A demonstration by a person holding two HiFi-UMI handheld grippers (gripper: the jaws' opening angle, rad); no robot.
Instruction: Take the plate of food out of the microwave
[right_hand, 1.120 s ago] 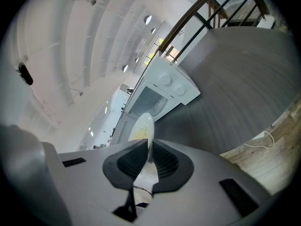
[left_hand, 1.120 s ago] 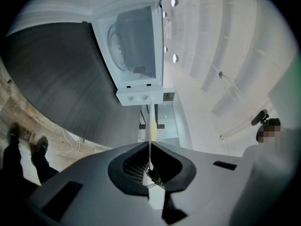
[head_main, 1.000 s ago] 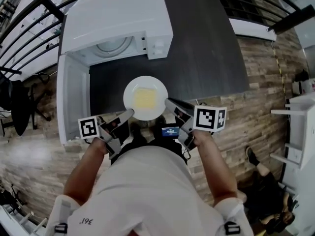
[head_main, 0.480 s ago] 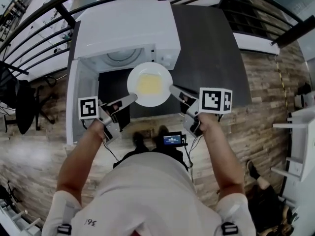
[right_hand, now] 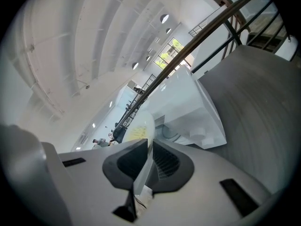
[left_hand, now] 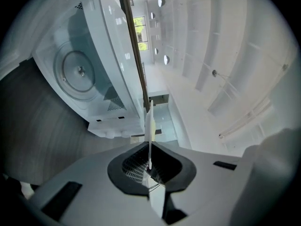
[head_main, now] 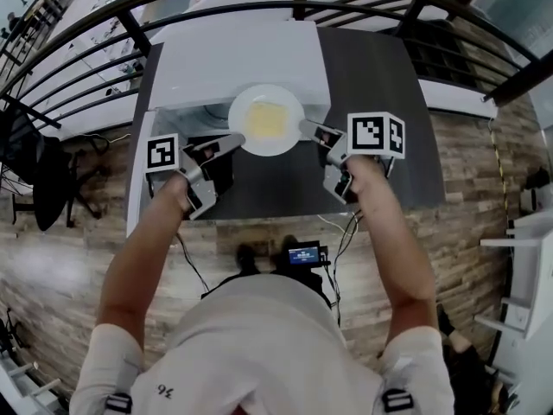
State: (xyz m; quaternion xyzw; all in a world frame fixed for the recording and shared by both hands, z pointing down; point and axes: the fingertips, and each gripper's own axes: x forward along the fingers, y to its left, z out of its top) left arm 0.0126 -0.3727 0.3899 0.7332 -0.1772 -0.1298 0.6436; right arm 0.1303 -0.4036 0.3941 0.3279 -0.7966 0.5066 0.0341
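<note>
While the left hand-held gripper [head_main: 232, 142] and the right hand-held gripper [head_main: 310, 129] each clamp an opposite rim of the plate [head_main: 286, 139], it hangs between them with its yellow food [head_main: 265, 121], at the open microwave [head_main: 233, 54] just beyond. The carry-out looks to be in hand. Next, both need to draw back together, keeping the plate level, and lower it onto the dark tabletop [head_main: 371, 102].

Right gripper [right_hand: 149, 147] fingers [right_hand: 126, 163] clamped on plate [right_hand: 142, 124] rim; yellow food [right_hand: 135, 133] on plate; white microwave [right_hand: 188, 105] beyond, on dark table [right_hand: 263, 126].
</note>
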